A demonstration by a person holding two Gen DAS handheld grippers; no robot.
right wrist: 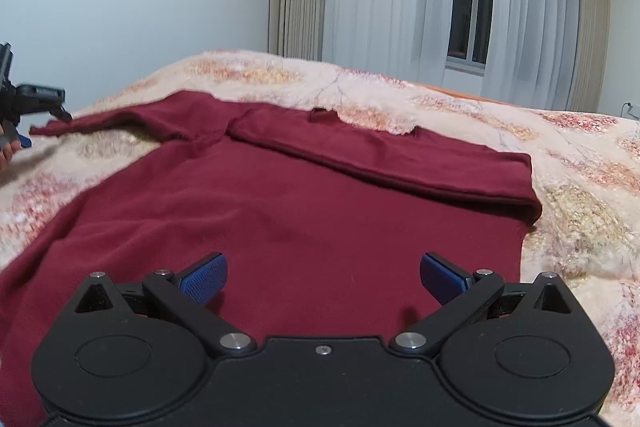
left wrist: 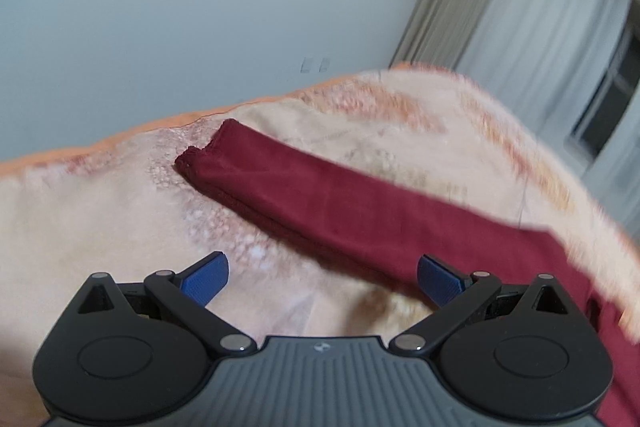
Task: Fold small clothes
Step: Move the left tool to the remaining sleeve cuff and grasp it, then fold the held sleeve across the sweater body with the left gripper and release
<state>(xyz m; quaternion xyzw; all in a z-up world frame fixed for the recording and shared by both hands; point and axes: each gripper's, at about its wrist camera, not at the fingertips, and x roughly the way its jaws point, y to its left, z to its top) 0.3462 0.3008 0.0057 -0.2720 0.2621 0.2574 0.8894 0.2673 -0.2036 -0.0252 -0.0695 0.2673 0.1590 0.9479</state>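
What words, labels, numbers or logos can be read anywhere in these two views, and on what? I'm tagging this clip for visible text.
No readable words or numbers in either view.
Left gripper: a small embossed emblem on its grey body, a symbol only, no letters.
Right gripper: a plain screw head, no marking.
Dark red garment: no visible tag or print.
Patterned blanket: pattern only.
Wall: two small plates, blank or too blurred to read.

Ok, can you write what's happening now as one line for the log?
left gripper: open, near sleeve | right gripper: open, over maroon shirt | blanket: underneath
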